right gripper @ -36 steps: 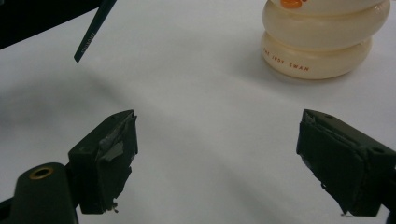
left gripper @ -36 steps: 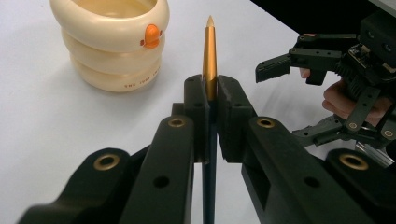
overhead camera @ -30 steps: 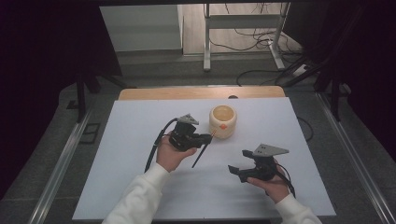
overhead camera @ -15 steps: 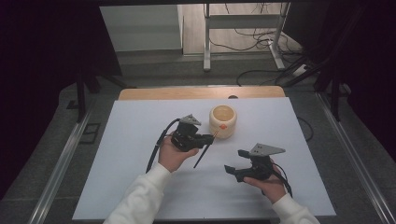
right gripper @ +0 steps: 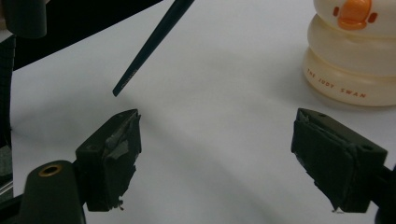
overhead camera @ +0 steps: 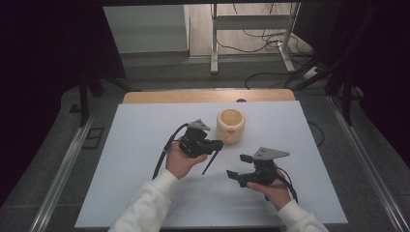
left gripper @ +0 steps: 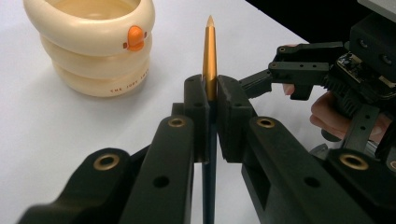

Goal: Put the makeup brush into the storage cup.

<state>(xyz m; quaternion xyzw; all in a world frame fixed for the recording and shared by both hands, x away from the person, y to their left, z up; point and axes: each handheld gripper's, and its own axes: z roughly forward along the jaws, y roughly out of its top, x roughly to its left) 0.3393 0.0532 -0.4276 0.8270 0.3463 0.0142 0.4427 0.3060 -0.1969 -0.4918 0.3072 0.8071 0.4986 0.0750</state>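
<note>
Clamping the pen (left gripper: 209,56) upright, the left claw (left gripper: 210,100) sits beside the released right claw (right gripper: 215,158).

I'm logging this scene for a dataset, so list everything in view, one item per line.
Pen holder: one, cream with an orange duck bill, at the table's far middle.
Pen: one, dark with a gold tip section, clamped in the left gripper, tip toward the pen holder.
Sheet: one, white, covering most of the table.
Table: one, wooden, its edge showing beyond the sheet.
Floor cables: several, dark, beyond the table.
Left gripper: one, black, shut on the pen, near the pen holder.
Right gripper: one, black, jaws open and holding nothing, right of the pen.
Sleeves: two, white, at the near edge.
</note>
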